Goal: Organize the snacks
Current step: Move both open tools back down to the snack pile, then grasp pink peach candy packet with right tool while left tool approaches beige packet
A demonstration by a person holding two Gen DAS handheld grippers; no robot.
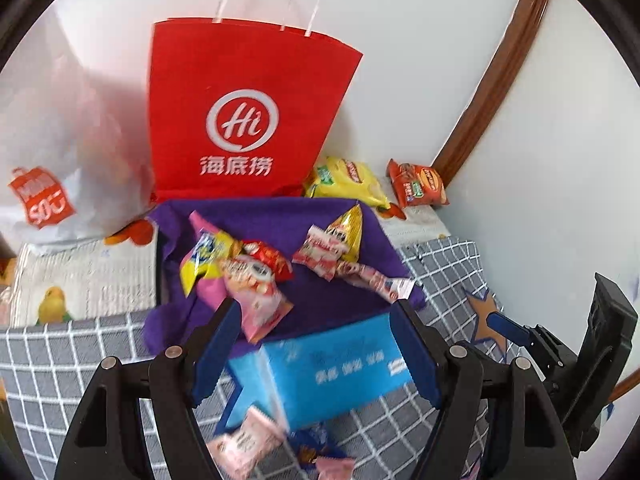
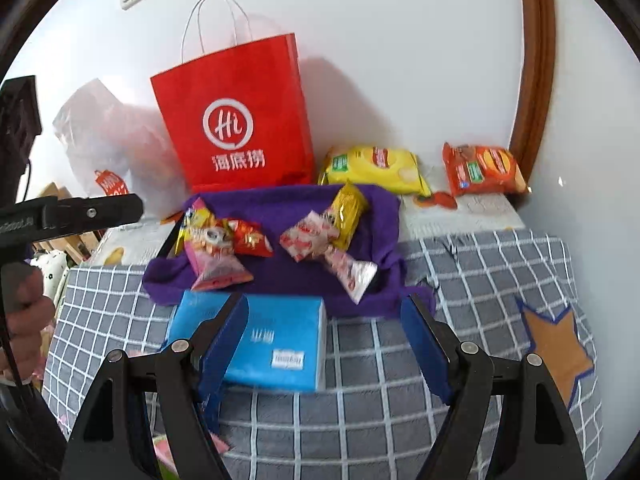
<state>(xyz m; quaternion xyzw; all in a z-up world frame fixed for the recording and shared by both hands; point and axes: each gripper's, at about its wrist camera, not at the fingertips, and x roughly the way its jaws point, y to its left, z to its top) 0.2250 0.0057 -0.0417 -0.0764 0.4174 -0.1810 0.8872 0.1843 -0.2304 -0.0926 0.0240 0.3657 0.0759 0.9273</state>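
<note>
Several small snack packets (image 1: pixel 256 276) (image 2: pixel 224 248) lie on a purple cloth-lined tray (image 1: pixel 280 216) (image 2: pixel 280 204). A blue tissue pack (image 1: pixel 332 368) (image 2: pixel 276 344) lies on the checked cloth in front of the tray. My left gripper (image 1: pixel 316 340) is open, its fingers either side of the blue pack and apart from it. Pink packets (image 1: pixel 244 440) lie below it. My right gripper (image 2: pixel 324 336) is open and empty just right of the blue pack. A yellow chip bag (image 1: pixel 344 180) (image 2: pixel 376 168) and an orange chip bag (image 1: pixel 418 184) (image 2: pixel 480 172) lie behind the tray.
A red paper bag (image 1: pixel 244 112) (image 2: pixel 240 120) stands against the wall behind the tray. A white plastic bag (image 1: pixel 64 152) (image 2: pixel 104 140) sits to its left. A brown door frame (image 1: pixel 492 80) (image 2: pixel 536 60) is at the right. The right gripper's body (image 1: pixel 592 360) shows at the right edge.
</note>
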